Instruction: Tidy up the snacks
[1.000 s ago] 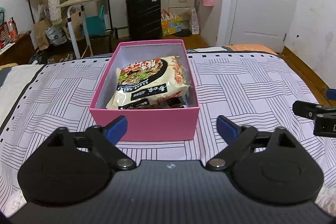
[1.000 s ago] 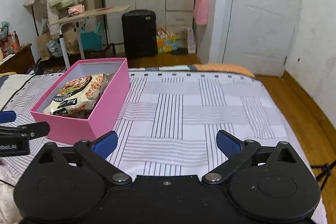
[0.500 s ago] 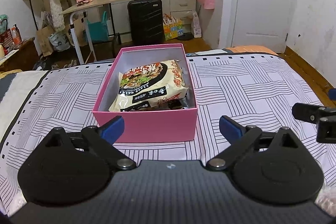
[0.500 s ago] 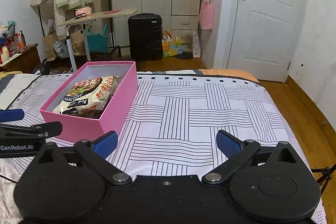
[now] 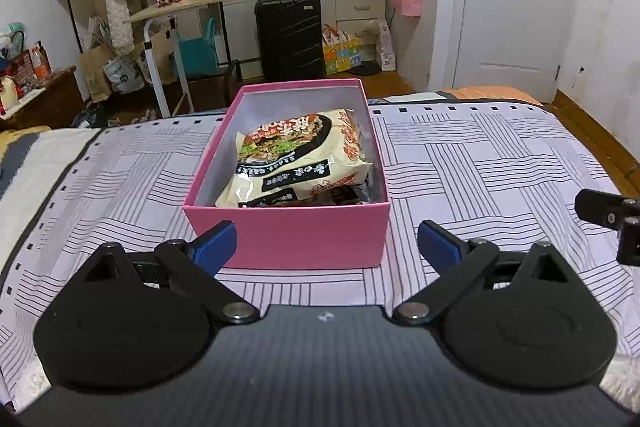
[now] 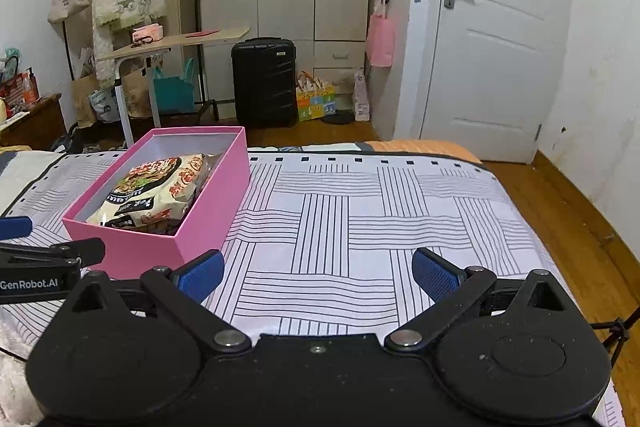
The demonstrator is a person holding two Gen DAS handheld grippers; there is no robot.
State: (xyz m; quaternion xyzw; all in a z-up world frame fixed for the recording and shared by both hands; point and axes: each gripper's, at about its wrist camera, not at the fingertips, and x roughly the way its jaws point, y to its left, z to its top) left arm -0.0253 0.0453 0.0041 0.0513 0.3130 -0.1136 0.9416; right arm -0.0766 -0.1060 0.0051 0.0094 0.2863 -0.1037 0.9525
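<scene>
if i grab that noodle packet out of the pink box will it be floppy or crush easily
The noodle packet looks like thin, puffy film, so its edges would probably crinkle and flex. It likely holds a brittle noodle block, so a hard squeeze may crack it. The glossy wrapper could slip. It lies tilted in the pink box, so lifting should be easy.

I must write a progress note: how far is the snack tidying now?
Done: a noodle packet lies in the pink box on the bed, over a darker packet. In hand: nothing; left gripper and right gripper are open and empty. Left: no loose snacks show on the bedspread.
</scene>
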